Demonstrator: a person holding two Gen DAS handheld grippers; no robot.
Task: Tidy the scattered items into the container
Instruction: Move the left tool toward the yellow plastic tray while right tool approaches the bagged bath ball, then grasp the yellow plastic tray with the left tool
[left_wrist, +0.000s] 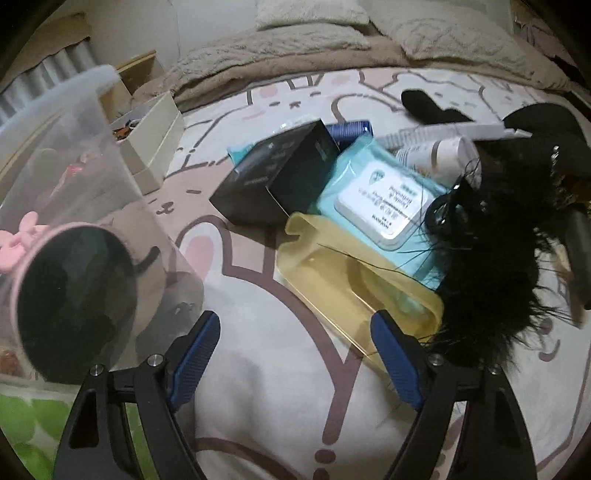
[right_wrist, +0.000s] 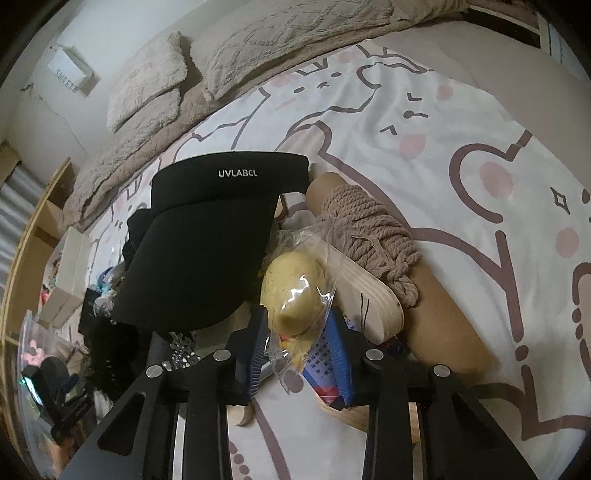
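Clamping the bagged yellow thing, right gripper sat far from the clear container; left gripper, open and empty, was beside it.

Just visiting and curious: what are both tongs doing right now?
Left tongs open over the bedspread, nothing held. Right tongs shut on yellow item in clear bag. Clear container at left; black cap close by.

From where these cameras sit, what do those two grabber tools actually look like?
They look alike. The left gripper has two black arms with triangular cut-outs and round silver screw heads, ending in fingers lined with ribbed blue pads. The right gripper has the same black frame, silver screws and blue-padded fingers. No cables, markings, hands or sleeves show in either view.
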